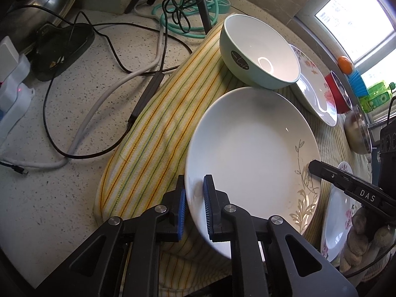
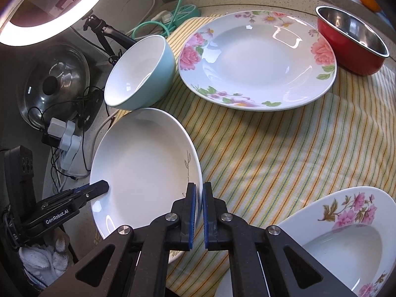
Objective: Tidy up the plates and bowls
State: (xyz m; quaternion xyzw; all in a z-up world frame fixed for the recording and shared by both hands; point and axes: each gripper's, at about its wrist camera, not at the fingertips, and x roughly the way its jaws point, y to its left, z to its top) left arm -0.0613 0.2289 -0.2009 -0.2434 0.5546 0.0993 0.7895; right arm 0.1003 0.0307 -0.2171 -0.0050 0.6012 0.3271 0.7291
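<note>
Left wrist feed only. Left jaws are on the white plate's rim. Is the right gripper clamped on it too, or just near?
Observer: Clamped. The right wrist view shows the right gripper shut on the white plate, with the rim between its pads.
Operator: Anything inside the red bowl?
Observer: No, the red bowl shows a bare steel inside.
Operator: Big floral plate free for stacking?
Observer: The big floral plate is empty and lies flat on the striped cloth.

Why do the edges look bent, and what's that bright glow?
Both views curve through fisheye lenses, bowing the striped cloth. Right wrist view: a lit ring light blazes at top left, and glare streaks the floral plate. Left wrist view: the window is washed out.
</note>
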